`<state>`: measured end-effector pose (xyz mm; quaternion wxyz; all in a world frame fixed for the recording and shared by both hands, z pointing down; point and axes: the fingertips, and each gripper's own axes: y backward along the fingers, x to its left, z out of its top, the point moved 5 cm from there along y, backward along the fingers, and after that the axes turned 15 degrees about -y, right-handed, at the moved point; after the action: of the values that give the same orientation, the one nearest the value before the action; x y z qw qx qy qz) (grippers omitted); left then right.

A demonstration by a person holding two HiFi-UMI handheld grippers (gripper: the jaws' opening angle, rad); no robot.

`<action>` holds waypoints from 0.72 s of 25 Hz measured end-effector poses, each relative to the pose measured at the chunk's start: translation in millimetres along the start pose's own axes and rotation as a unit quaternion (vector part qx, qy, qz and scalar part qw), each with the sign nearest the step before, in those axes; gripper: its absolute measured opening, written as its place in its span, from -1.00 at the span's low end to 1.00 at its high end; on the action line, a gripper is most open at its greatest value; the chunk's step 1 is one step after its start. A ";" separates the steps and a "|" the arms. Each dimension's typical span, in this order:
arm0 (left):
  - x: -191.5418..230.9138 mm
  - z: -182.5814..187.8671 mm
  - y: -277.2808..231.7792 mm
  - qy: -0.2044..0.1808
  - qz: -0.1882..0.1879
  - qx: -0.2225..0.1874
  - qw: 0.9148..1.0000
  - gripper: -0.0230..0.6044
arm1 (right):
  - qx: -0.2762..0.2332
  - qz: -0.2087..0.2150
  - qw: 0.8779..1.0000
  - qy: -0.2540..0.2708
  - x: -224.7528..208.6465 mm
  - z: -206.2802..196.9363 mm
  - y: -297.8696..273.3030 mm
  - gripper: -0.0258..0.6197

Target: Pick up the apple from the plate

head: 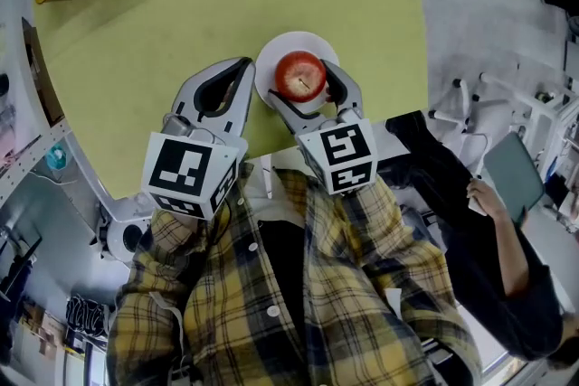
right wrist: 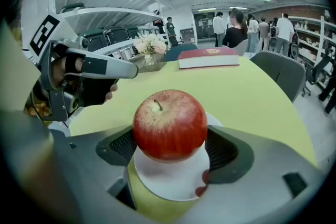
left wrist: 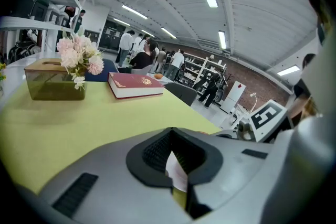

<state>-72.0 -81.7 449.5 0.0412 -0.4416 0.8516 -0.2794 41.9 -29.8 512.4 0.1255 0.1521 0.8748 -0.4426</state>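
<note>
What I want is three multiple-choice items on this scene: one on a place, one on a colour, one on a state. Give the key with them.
1. Where is the apple?
A) in a bowl
B) between the jaws of the right gripper, over the plate
C) in a basket

2. What colour is the book?
A) red
B) blue
C) black

3. How do the jaws of the left gripper stand?
A) wide apart
B) clamped on a cup
C) together, holding nothing

Key: 1 B, the right gripper view shows both pads against the apple above the white plate; 2 A, its cover shows red in the left gripper view; 3 C, the tips meet there with nothing held between them.
</note>
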 end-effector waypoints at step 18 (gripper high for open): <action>4.7 71.7 44.8 -0.017 0.037 -0.061 0.997 -0.91 | -0.056 0.034 0.997 0.029 32.4 73.8 56.5 0.32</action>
<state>-84.8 -96.6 367.2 0.0390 -0.4159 0.8820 -0.2182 39.6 -53.0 416.7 0.1235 0.1871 0.8958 -0.3839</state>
